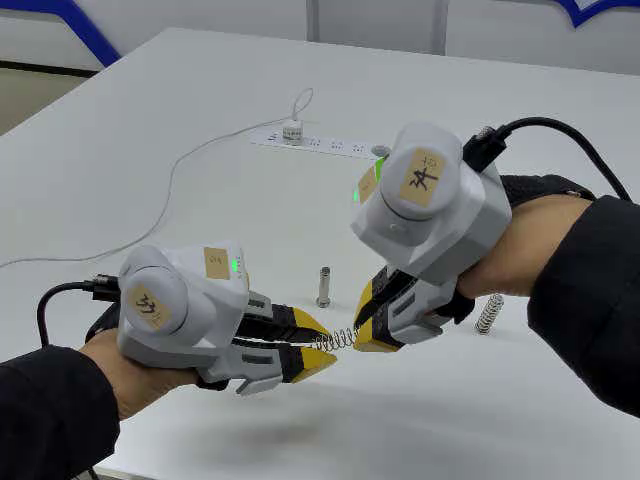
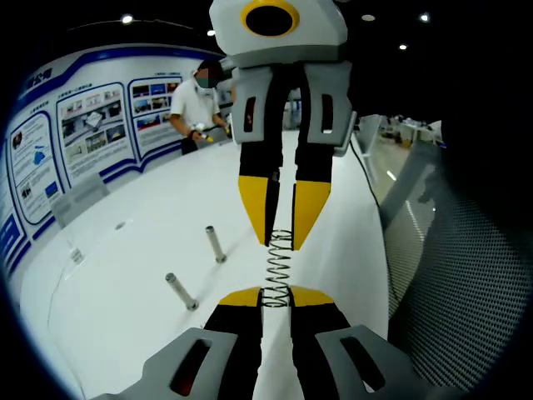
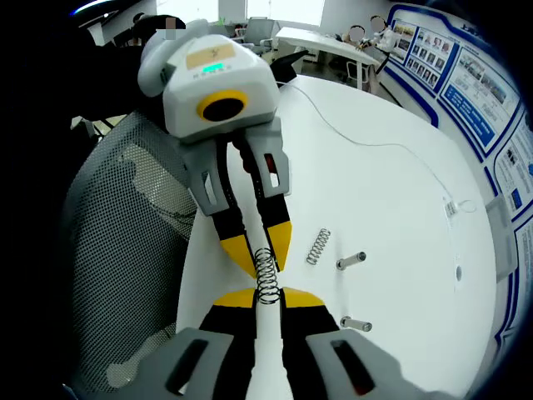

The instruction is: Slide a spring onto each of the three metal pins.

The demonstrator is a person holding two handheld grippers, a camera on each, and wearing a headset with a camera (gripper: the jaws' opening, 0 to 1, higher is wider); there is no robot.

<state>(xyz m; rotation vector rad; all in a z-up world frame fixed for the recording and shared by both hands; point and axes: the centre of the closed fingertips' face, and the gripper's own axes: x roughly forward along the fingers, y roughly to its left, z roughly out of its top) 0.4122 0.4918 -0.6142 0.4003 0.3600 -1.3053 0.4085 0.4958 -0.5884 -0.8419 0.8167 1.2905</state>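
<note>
The left tongs [image 1: 322, 347] and right tongs [image 1: 366, 334] meet above the bench's [image 1: 200, 90] near edge, a spring [image 1: 339, 340] pinched between them; a pin [image 1: 324, 287] stands behind, a loose spring [image 1: 489, 313] lies right.

Left gripper [image 1: 318, 352] low, held level, pointing right; jaws closed on one end of spring [image 1: 340, 340]. Right gripper [image 1: 366, 330] angled down from upper right; jaws pinching other end. Tips face each other, close together. Both forearms in dark sleeves.
</note>
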